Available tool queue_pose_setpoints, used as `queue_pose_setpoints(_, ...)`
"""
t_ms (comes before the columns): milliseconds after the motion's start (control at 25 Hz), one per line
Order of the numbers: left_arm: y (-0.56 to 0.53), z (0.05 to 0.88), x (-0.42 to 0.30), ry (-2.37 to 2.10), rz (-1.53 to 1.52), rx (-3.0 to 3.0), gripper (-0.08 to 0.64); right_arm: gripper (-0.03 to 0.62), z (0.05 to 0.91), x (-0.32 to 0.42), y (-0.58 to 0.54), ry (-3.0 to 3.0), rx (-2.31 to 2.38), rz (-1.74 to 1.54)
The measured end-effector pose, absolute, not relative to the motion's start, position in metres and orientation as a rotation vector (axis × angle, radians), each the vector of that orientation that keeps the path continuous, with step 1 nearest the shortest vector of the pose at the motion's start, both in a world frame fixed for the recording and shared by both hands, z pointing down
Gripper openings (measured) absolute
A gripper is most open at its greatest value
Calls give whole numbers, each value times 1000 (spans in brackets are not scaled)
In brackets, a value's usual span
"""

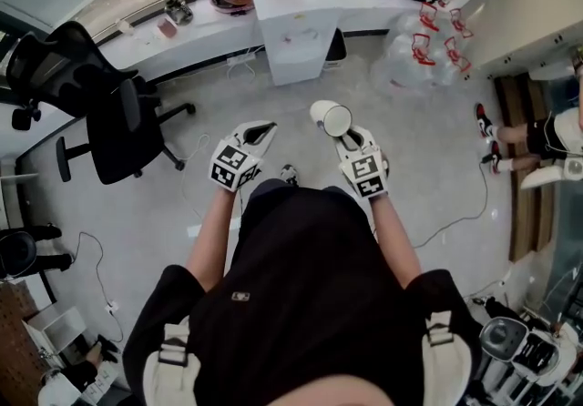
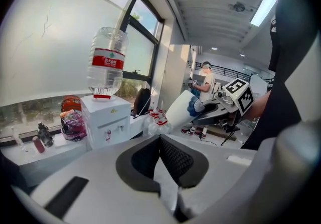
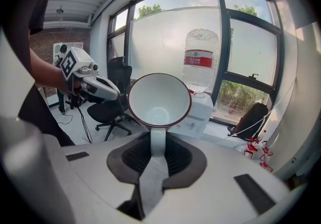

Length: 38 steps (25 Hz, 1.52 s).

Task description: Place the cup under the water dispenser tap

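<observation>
Bright daylight enters through the windows (image 3: 165, 42); all views are sharp, with curved, dark edges.

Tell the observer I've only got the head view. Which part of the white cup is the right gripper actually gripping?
Observer: The right gripper's jaws are shut on the handle of the white ceramic cup with the dark red rim. The cup's mouth faces that gripper's camera.
Operator: Is the left gripper carrying anything?
Observer: No. In the left gripper view the left gripper's jaws are together with nothing between them.
Operator: Where are the taps?
Observer: There are two small taps on the front face of the white box-shaped water dispenser, below its clear inverted bottle. No cup stands under them.
</observation>
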<state>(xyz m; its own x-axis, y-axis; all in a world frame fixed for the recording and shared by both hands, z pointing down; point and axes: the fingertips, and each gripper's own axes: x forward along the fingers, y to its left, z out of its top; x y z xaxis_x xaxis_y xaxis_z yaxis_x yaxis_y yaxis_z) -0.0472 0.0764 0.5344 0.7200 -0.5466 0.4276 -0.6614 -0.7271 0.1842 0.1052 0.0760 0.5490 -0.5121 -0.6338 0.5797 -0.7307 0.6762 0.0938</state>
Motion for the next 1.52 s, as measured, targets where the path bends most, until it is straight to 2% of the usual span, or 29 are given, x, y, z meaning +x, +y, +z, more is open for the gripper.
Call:
queue_pose_setpoints(560, 87, 552, -84, -983, 500, 2551, 0, 48, 566, 86, 75, -2282, 1032, 227)
queue_pose_setpoints(1520, 23, 554, -79, -1023, 486, 2511, 0, 48, 582, 87, 9, -2277, 953, 261)
